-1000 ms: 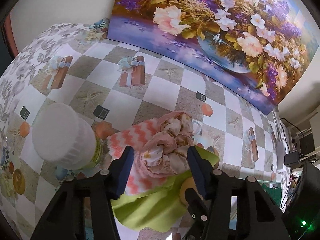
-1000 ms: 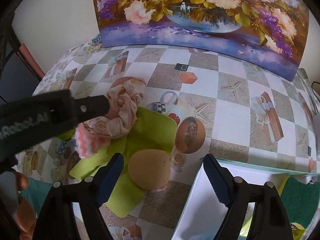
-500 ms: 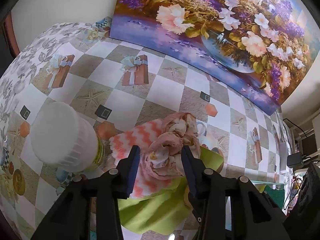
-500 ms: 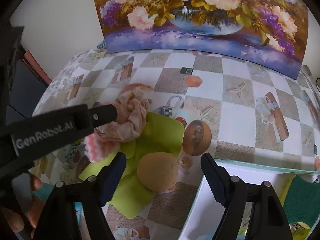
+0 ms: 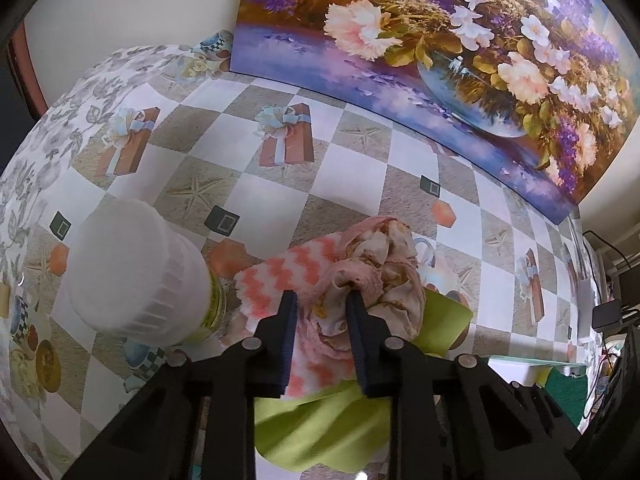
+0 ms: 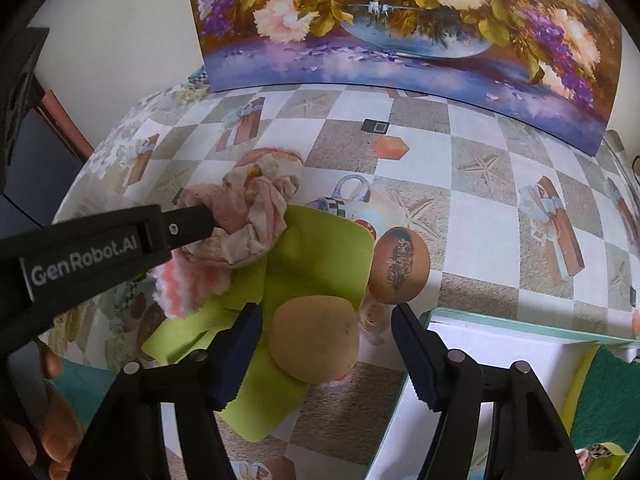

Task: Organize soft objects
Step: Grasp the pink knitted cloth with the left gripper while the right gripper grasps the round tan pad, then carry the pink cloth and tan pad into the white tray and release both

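The left gripper has its fingers pinched onto the crumpled pink floral cloth, which sits bunched on a pink-and-white zigzag cloth and a lime-green cloth, near the front edge of the table. A white-capped jar stands just left of the pile. The right gripper hangs with fingers spread wide, either side of a tan round sponge lying on the green cloth. A brown egg-shaped object rests beside it, and a white tray sits at the table's front right corner.
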`<state>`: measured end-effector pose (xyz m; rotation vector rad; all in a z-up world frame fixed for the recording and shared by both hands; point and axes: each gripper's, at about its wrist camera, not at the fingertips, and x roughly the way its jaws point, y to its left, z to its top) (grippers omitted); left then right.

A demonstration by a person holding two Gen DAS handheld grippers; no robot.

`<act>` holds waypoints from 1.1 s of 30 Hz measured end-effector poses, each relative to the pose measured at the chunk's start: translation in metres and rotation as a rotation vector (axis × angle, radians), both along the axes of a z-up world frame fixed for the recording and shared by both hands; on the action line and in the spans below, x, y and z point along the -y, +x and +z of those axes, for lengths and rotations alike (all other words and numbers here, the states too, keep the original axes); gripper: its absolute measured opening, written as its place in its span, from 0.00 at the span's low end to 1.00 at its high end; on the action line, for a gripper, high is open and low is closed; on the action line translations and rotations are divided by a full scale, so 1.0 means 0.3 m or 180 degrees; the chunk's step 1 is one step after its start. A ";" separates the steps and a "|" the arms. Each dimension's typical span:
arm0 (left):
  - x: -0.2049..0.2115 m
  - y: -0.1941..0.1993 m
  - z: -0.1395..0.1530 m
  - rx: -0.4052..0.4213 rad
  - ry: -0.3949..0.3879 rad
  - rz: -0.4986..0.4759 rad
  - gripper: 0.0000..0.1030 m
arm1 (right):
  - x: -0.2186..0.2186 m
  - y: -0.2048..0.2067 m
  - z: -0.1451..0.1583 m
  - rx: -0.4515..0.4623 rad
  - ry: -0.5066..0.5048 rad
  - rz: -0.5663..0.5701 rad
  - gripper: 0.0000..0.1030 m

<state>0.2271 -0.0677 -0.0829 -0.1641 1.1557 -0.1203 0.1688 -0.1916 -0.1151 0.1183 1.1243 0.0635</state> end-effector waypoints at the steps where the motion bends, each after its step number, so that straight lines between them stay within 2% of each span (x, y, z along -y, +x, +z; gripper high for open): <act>1: 0.001 -0.001 0.000 0.0001 0.0005 -0.0008 0.20 | -0.001 0.000 0.000 -0.0002 -0.0014 0.0007 0.65; 6: 0.002 0.000 0.002 0.0007 0.0028 -0.0018 0.11 | 0.004 0.000 -0.002 -0.0015 -0.0067 0.0010 0.55; 8: 0.003 -0.001 0.004 0.0011 0.0030 -0.0028 0.10 | 0.007 0.002 -0.005 -0.0026 -0.0051 0.0012 0.46; 11: 0.003 -0.002 0.007 0.0026 0.0028 -0.0035 0.09 | 0.014 0.001 -0.019 -0.0079 0.0028 0.0006 0.44; 19: 0.004 -0.008 0.022 0.0079 0.0009 -0.0053 0.07 | 0.025 -0.005 -0.014 -0.0070 0.0102 0.0000 0.40; 33: -0.002 -0.027 0.111 0.0325 -0.0015 -0.0070 0.06 | 0.072 -0.019 0.053 0.0065 0.0220 -0.0119 0.39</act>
